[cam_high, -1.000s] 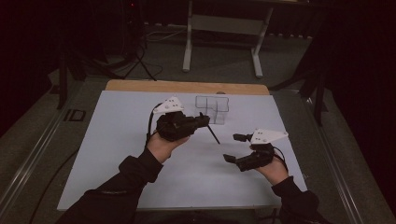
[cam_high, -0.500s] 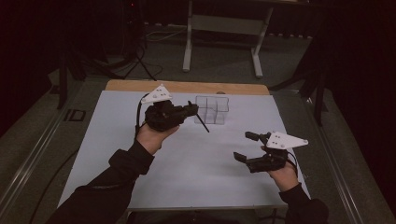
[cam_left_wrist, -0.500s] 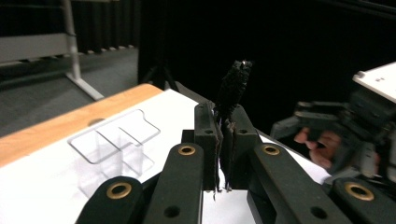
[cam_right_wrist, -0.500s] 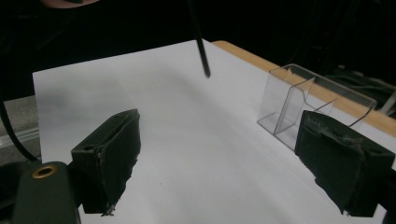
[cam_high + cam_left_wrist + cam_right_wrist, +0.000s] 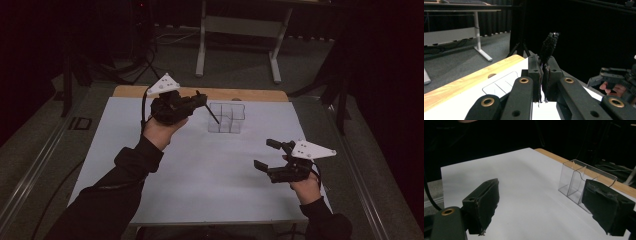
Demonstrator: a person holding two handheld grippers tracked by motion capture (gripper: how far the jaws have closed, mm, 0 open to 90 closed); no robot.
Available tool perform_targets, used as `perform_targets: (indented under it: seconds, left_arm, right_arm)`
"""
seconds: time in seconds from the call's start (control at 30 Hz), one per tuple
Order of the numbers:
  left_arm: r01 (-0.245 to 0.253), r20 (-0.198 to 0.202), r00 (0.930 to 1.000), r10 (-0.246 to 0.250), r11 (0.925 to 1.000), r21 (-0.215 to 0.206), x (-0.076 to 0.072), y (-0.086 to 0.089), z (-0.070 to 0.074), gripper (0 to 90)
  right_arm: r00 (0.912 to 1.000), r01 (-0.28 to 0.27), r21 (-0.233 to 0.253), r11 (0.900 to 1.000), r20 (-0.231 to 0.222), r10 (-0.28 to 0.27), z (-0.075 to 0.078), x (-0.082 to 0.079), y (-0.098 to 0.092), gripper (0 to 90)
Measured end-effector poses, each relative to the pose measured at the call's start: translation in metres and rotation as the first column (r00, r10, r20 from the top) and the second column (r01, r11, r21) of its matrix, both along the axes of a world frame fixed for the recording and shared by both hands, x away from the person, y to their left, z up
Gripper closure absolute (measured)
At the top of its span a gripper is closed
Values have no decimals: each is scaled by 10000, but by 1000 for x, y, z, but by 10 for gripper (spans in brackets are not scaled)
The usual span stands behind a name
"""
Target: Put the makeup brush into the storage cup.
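1. Thin black stick (image 5: 212,114) – clamped in my left gripper (image 5: 200,100), tip now over the clear compartment box (image 5: 227,118) at the table's (image 5: 150,165) far edge; it has moved closer since a second ago
2. Right gripper (image 5: 267,155) – jaws wide apart, empty, pulled back nearer me
3. I judge insertion is next

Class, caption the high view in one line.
Left gripper carries a thin black stick toward the clear organizer.
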State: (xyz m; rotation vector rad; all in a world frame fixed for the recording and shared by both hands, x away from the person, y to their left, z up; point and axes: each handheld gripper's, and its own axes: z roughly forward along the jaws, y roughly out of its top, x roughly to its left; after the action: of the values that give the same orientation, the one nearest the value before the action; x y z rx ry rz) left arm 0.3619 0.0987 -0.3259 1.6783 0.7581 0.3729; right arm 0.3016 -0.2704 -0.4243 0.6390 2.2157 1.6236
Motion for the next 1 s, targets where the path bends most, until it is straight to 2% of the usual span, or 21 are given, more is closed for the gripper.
perform_targets:
  seconds: [0.33, 0.4, 0.67, 0.7, 1.0]
  left_arm:
    - [-340, 99, 9994, 339, 9994, 97, 24, -7, 3, 860]
    - [-387, 118, 9992, 387, 9993, 7, 29, -7, 3, 860]
    - [-769, 177, 9969, 765, 9967, 268, 49, -14, -1, 860]
    - [-763, 96, 9971, 761, 9969, 185, 52, -14, -2, 860]
    - [-1179, 78, 9930, 1177, 9886, 936, 68, -26, -15, 860]
  right_arm:
    - [10000, 19, -11, 10000, -78, -19, -2, 1, -1, 142]
    - [10000, 17, -76, 10000, -73, -17, -2, 1, -1, 142]
    - [9999, -64, -103, 9999, -153, 62, -5, 2, 0, 142]
    - [9998, -85, -94, 9999, -154, 84, -5, 2, 0, 142]
    - [9993, -261, -200, 9995, -287, 255, -8, 2, 2, 142]
